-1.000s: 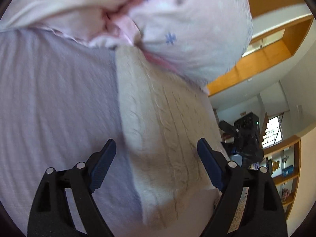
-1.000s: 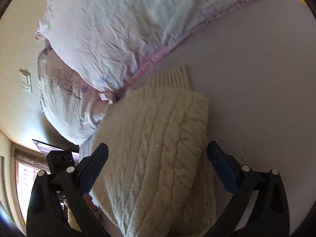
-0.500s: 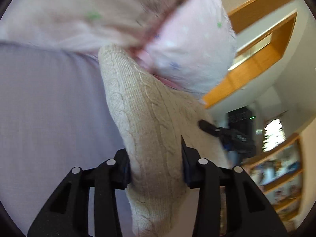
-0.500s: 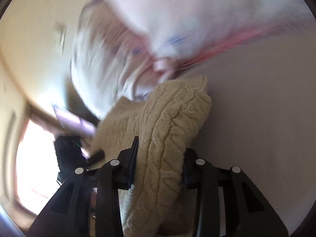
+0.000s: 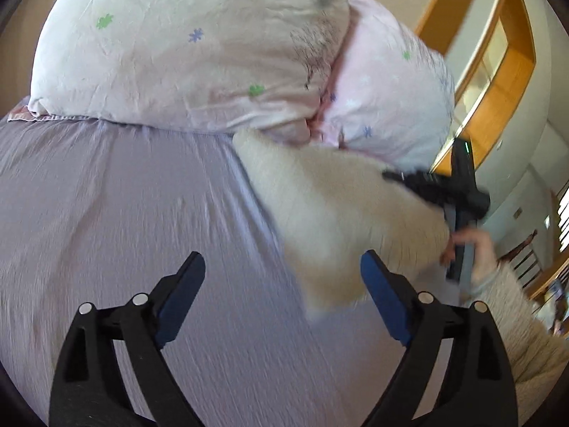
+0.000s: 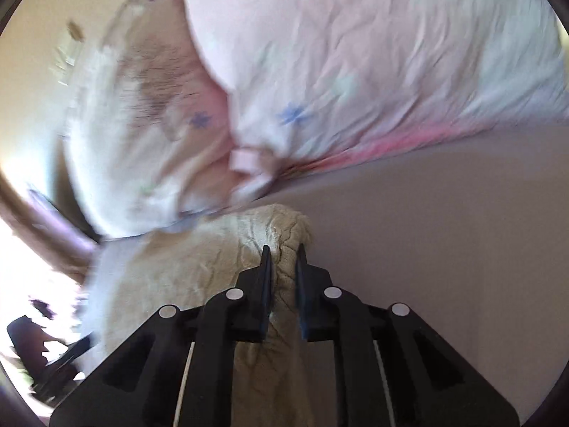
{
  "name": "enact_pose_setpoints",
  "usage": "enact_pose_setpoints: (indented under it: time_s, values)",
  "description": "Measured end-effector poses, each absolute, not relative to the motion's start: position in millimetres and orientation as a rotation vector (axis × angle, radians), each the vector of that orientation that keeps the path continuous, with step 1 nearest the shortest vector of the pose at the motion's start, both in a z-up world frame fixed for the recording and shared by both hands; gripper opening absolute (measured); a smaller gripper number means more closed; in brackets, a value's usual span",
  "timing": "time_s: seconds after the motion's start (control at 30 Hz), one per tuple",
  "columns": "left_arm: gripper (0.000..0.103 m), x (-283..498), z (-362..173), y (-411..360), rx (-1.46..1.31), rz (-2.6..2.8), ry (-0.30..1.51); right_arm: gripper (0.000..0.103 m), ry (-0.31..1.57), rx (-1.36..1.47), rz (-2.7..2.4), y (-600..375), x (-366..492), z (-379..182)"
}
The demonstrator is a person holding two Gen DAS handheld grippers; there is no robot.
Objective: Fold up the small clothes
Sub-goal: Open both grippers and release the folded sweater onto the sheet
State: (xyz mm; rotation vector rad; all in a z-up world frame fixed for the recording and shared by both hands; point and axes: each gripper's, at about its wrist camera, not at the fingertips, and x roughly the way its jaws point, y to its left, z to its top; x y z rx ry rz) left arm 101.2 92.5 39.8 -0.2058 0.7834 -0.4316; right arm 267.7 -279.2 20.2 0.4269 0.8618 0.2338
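Observation:
A cream cable-knit sweater [image 5: 341,213] lies folded on the lilac bed sheet [image 5: 124,195], its far end against the pillows. My left gripper [image 5: 282,270] is open and empty, just left of and short of the sweater's near end. In the left wrist view my right gripper [image 5: 441,192] reaches onto the sweater's right side, held by a hand. In the right wrist view my right gripper [image 6: 282,252] is shut on a fold of the sweater [image 6: 199,270] at its corner. The view is blurred by motion.
Two pale pink pillows with small star prints, one [image 5: 185,49] and another [image 5: 387,103], lie across the head of the bed right behind the sweater. They also show in the right wrist view [image 6: 355,64]. Wooden shelving [image 5: 498,82] stands at the right.
My left gripper, shut on the sweater half a second ago, has let go and pulled back open. My right gripper has closed tighter on the sweater's fold and shifted it.

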Motion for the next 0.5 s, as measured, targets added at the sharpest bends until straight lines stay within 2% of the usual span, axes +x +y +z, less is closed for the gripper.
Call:
enact_pose_setpoints:
  time_s: [0.03, 0.07, 0.13, 0.2, 0.27, 0.33, 0.4, 0.47, 0.5]
  values:
    - [0.1, 95.5, 38.0, 87.4, -0.174, -0.398, 0.79, 0.014, 0.882, 0.365, 0.183, -275.3, 270.8, 21.2]
    - [0.101, 89.0, 35.4, 84.4, -0.153, -0.379, 0.786, 0.019, 0.893, 0.334, 0.162, -272.5, 269.7, 24.6]
    - [0.101, 77.1, 34.4, 78.7, -0.105, -0.383, 0.762, 0.021, 0.845, 0.326, 0.121, -272.8, 252.4, 41.9]
    - [0.101, 68.0, 33.6, 73.3, -0.072, -0.366, 0.748, 0.034, 0.753, 0.382, 0.186, -274.4, 225.5, 63.4]
    - [0.101, 63.9, 31.5, 69.5, -0.063, -0.338, 0.752, 0.059, 0.702, 0.498, 0.42, -273.9, 191.7, 77.9]
    - [0.101, 61.9, 28.3, 64.4, -0.074, -0.334, 0.773, 0.064, 0.745, 0.495, 0.536, -259.0, 176.8, 75.6]
    - [0.101, 61.7, 24.1, 60.9, -0.103, -0.348, 0.798, 0.069, 0.868, 0.404, 0.508, -239.1, 174.3, 55.4]
    - [0.101, 64.5, 17.0, 57.0, -0.137, -0.324, 0.838, 0.068, 1.005, 0.326, 0.365, -230.4, 188.7, 23.5]
    - [0.101, 66.7, 13.6, 55.7, -0.15, -0.311, 0.861, 0.068, 1.016, 0.352, 0.357, -235.7, 192.6, 12.9]
